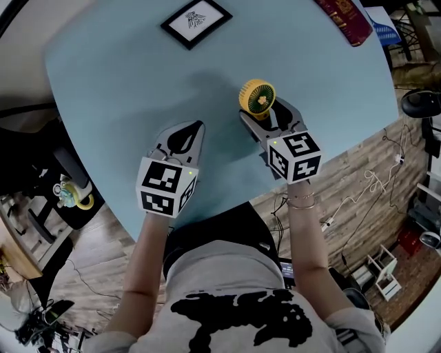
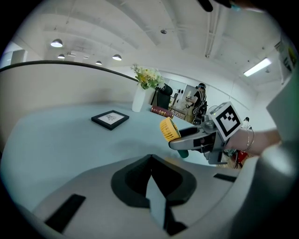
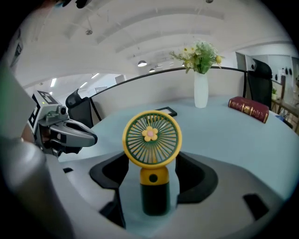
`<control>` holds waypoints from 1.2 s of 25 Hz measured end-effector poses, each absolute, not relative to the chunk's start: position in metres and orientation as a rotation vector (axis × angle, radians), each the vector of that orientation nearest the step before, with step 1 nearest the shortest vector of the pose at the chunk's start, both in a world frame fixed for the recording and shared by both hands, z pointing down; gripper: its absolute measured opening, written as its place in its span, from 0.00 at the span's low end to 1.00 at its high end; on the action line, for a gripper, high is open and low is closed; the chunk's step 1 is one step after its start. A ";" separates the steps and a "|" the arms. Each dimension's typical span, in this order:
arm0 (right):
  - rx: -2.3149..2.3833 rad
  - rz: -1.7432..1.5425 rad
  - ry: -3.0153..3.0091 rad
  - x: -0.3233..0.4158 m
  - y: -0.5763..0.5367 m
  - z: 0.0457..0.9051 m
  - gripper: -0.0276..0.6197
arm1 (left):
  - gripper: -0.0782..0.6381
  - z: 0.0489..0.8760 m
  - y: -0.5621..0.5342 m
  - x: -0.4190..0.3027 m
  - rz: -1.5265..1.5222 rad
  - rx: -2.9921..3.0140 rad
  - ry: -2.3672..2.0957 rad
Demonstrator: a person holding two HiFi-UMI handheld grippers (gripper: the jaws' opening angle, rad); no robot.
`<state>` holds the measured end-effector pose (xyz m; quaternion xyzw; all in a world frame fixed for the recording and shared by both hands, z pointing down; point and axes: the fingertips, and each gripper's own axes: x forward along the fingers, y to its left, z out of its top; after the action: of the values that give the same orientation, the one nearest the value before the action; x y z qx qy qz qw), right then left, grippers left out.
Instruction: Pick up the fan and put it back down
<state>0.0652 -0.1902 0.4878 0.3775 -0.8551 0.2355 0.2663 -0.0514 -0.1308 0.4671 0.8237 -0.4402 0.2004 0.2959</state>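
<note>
A small yellow fan (image 1: 256,96) with a dark green base stands upright between the jaws of my right gripper (image 1: 265,114), near the front right of the pale blue table (image 1: 117,89). In the right gripper view the fan (image 3: 152,140) faces the camera, and the right gripper (image 3: 153,169) is shut on its base. The left gripper view shows the fan (image 2: 169,129) at the tip of the right gripper (image 2: 187,138), its green foot poking out below. My left gripper (image 1: 198,126) is shut and empty, to the left of the fan; its tips (image 2: 150,158) meet over bare table.
A black picture frame (image 1: 196,21) lies flat at the far side of the table. A red book (image 1: 348,19) lies at the far right corner. A white vase with flowers (image 3: 201,88) stands beyond the frame. The table's front edge runs just under both grippers.
</note>
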 end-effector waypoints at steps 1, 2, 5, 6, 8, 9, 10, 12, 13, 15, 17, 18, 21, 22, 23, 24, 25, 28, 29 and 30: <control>1.013 0.641 -2.298 0.066 -0.190 0.492 0.53 | 0.12 0.470 -0.130 -0.051 0.538 2.185 -1.165; 1.007 0.643 -2.288 0.066 -0.190 0.497 0.53 | 0.12 0.473 -0.130 -0.050 0.545 2.180 -1.158; 0.990 0.644 -2.259 0.067 -0.190 0.509 0.53 | 0.12 0.479 -0.128 -0.046 0.563 2.173 -1.135; 0.984 0.647 -2.249 0.067 -0.189 0.513 0.53 | 0.12 0.481 -0.128 -0.046 0.564 2.171 -1.131; 0.969 0.653 -2.227 0.067 -0.188 0.521 0.53 | 0.12 0.483 -0.128 -0.046 0.562 2.166 -1.124; 0.961 0.652 -2.218 0.067 -0.188 0.524 0.53 | 0.12 0.483 -0.128 -0.046 0.561 2.163 -1.121; 0.954 0.648 -2.210 0.066 -0.188 0.527 0.53 | 0.12 0.484 -0.129 -0.046 0.559 2.161 -1.118; 0.944 0.639 -2.196 0.066 -0.188 0.532 0.53 | 0.12 0.484 -0.130 -0.047 0.557 2.160 -1.114; 0.942 0.638 -2.187 0.066 -0.188 0.534 0.53 | 0.12 0.485 -0.130 -0.047 0.557 2.158 -1.113; 0.936 0.634 -2.170 0.066 -0.187 0.536 0.53 | 0.12 0.487 -0.129 -0.047 0.558 2.152 -1.110; 0.931 0.621 -2.156 0.066 -0.185 0.538 0.53 | 0.12 0.488 -0.129 -0.048 0.560 2.148 -1.108; 0.930 0.612 -2.151 0.066 -0.185 0.539 0.53 | 0.12 0.488 -0.128 -0.048 0.559 2.148 -1.108; 0.925 0.572 -2.126 0.065 -0.184 0.541 0.53 | 0.12 0.488 -0.129 -0.050 0.554 2.149 -1.110; 0.925 0.553 -2.115 0.065 -0.184 0.542 0.53 | 0.12 0.488 -0.129 -0.051 0.552 2.148 -1.112; 0.929 0.535 -2.106 0.064 -0.183 0.542 0.54 | 0.12 0.488 -0.129 -0.051 0.552 2.147 -1.114; 0.937 0.524 -2.102 0.064 -0.183 0.543 0.54 | 0.12 0.488 -0.129 -0.051 0.552 2.146 -1.115; 0.945 0.518 -2.102 0.064 -0.183 0.543 0.54 | 0.12 0.488 -0.129 -0.051 0.552 2.145 -1.115; 0.957 0.515 -2.107 0.064 -0.184 0.543 0.54 | 0.12 0.489 -0.128 -0.052 0.555 2.147 -1.114; 0.956 0.515 -2.107 0.064 -0.184 0.543 0.54 | 0.12 0.489 -0.127 -0.052 0.556 2.147 -1.113; 0.954 0.515 -2.106 0.064 -0.184 0.544 0.54 | 0.12 0.489 -0.126 -0.052 0.557 2.147 -1.112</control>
<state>0.0641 -0.1840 0.5436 0.3730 -0.8236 0.2016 0.3768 -0.0523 -0.1262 0.4893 0.8185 -0.4241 0.2123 0.3242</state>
